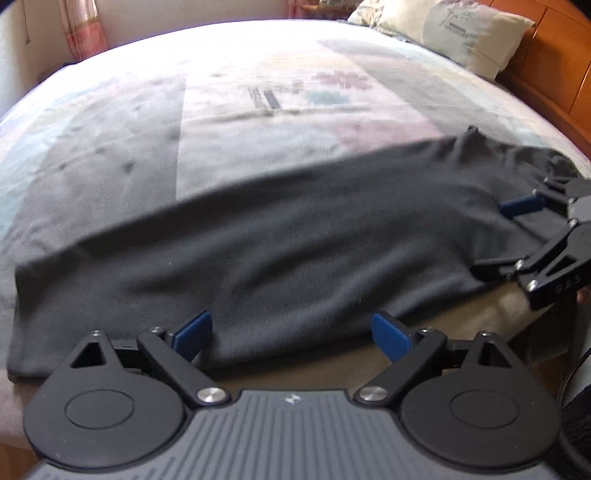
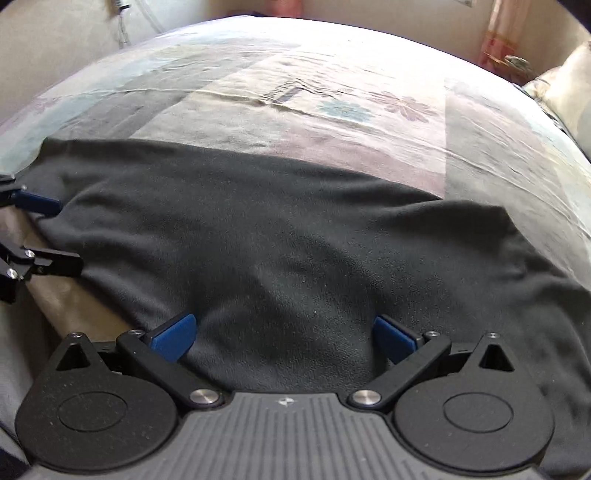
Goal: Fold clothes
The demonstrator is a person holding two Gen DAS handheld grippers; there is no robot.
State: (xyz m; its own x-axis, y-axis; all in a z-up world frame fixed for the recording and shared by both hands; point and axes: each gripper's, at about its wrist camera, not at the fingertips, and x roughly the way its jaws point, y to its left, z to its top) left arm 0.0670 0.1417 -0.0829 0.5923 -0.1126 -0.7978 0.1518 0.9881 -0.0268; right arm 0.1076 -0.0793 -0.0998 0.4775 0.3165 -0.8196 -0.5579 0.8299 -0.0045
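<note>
The dark grey garment (image 1: 280, 236) lay spread as a long band across the near edge of the bed (image 1: 258, 92), its nearest hem draped slightly over the side, its far edge running straight across the patterned bedspread (image 2: 332, 110). It looked like a soft knit, limp and light, with shallow rumples through its middle; such cloth would likely sag and bunch when lifted, slide easily over the sheet, and hold no shape of its own, so it seemed best taken by pinching a hem or corner rather than the flat middle. The left gripper (image 1: 295, 332) hovered just above the near hem, jaws spread wide, its blue pads (image 1: 194, 334) standing apart with cloth showing between them but not pressed. The right gripper (image 2: 284, 334) hung further along the same edge, likewise gaping, pads clear of the fabric and nothing clamped. In the left wrist view the right gripper appeared at the far right, by the bunched end of the garment. A pillow (image 1: 454, 33) sat at the head of the bed against a wooden headboard (image 1: 546, 62), and a pinkish curtain (image 1: 83, 29) hung beyond the far side.
</note>
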